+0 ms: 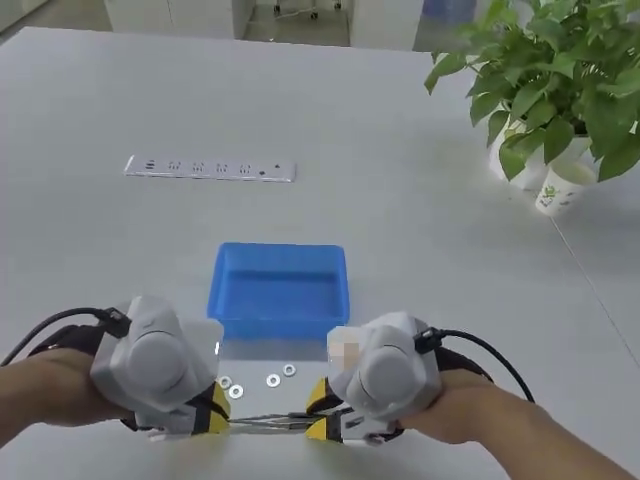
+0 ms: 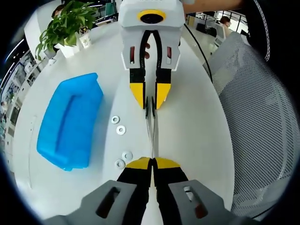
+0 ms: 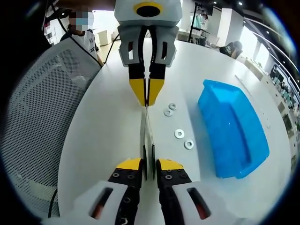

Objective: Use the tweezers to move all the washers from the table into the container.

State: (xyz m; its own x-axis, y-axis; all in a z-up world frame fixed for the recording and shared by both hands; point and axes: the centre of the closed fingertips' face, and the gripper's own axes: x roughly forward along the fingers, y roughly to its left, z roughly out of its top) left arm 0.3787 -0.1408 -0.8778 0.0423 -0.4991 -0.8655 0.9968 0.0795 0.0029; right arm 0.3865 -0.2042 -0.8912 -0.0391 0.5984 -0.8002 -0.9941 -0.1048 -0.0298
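Holds the tweezers (image 1: pixel 268 421) level at the near edge of the white desk (image 1: pixel 420 230), spanned between two sets of tongs that face each other tip to tip. Clamps the left tongs (image 2: pixel 152 163) tight on the thin pointed end, yellow tips pressed together. Pinches the wider, black-gripped end in the right tongs (image 3: pixel 150 165), jaws drawn in onto it with a narrow gap left between them. Finds a grey mesh chair (image 2: pixel 253 112) close beside the desk on the person's side.

Just beyond the tweezers, counts four washers (image 1: pixel 273 380) lying flat on the desk in two loose pairs, apart from the tweezers and from both tongs. Meets, right behind the washers, the near wall of the blue container (image 1: pixel 280 290), a shallow rectangular tray standing open-topped, near the washers but not touching them; has bare desk alone between the two.

Farther off to the left, passes a white power strip (image 1: pixel 210 168) lying well apart from the container. At the far right, ends on a leafy green plant (image 1: pixel 550 70) in a white pot (image 1: pixel 515 160), with a small white cup (image 1: pixel 558 192) just beside the pot.
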